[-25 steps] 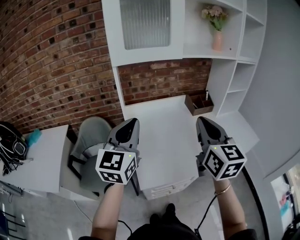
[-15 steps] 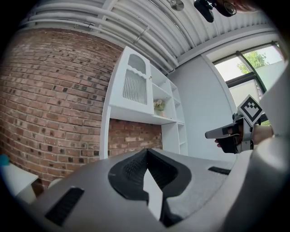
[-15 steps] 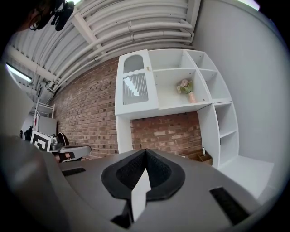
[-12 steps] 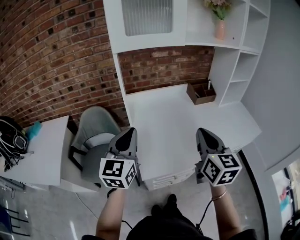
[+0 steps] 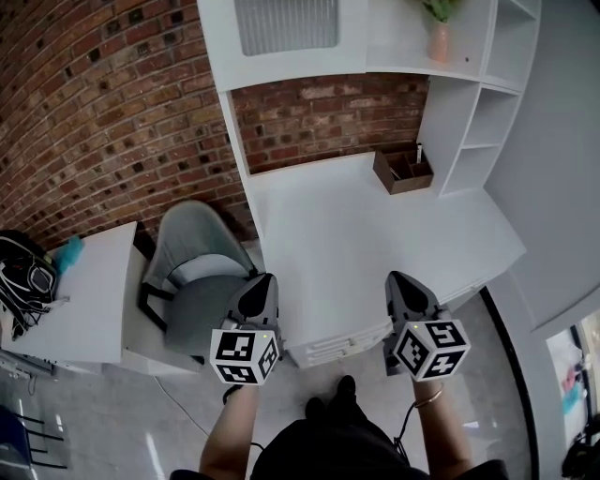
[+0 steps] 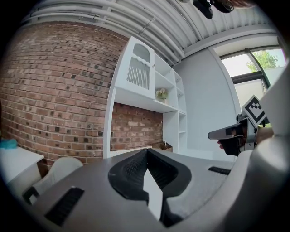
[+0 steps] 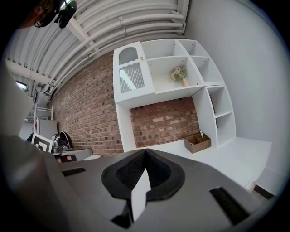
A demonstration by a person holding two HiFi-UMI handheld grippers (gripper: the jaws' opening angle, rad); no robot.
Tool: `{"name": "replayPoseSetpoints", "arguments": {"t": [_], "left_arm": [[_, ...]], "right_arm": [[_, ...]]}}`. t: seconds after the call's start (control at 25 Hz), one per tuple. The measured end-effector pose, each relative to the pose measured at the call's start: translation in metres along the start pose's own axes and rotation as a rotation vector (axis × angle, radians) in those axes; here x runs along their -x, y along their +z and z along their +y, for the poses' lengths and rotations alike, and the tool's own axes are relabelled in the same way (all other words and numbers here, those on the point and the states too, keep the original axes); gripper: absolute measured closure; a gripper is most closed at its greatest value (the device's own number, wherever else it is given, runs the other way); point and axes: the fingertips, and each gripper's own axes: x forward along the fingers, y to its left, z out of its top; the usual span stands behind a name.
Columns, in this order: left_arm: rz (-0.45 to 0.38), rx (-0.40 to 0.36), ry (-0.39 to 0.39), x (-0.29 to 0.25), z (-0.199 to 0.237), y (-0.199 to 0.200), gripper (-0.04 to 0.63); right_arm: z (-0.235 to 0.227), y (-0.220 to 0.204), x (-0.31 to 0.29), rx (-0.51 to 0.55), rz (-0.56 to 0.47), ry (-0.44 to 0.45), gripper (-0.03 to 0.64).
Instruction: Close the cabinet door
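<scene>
The white cabinet door [image 5: 286, 28] with its ribbed glass pane sits at the top of the head view, flush with the cabinet front. It also shows in the left gripper view as the door [image 6: 138, 72] and in the right gripper view as the door [image 7: 131, 77]. My left gripper [image 5: 265, 279] hangs low over the front left corner of the white desk [image 5: 375, 234], far from the door, with its jaws together and nothing in them. My right gripper [image 5: 394, 277] is beside it over the desk's front edge, also shut and empty. Both point roughly level towards the brick wall.
A grey chair [image 5: 192, 272] stands left of the desk, close to my left gripper. A wooden box [image 5: 403, 169] sits at the desk's back right, below open shelves [image 5: 478, 103] and a pink vase [image 5: 439, 39]. Drawers [image 5: 337, 349] face me. A side table [image 5: 84, 309] holds a black bag.
Both grippers have sunk together and drawn back towards the desk's near edge, away from the cabinet. The jaws stayed shut and the door looks the same.
</scene>
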Motion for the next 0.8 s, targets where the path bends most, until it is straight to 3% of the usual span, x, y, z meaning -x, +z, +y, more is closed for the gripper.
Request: {"name": "replayPoseSetpoints", "arguments": {"t": [0.36, 0.8], "left_arm": [[0.046, 0.008, -0.012, 0.004, -0.012, -0.025, 0.586], [0.049, 0.019, -0.021, 0.015, -0.011, -0.028, 0.586]], "right_arm": [[-0.002, -0.028, 0.010, 0.052, 0.050, -0.033, 0.617], [0.016, -0.032, 0.007, 0.072, 0.045, 0.013, 0.617]]}}
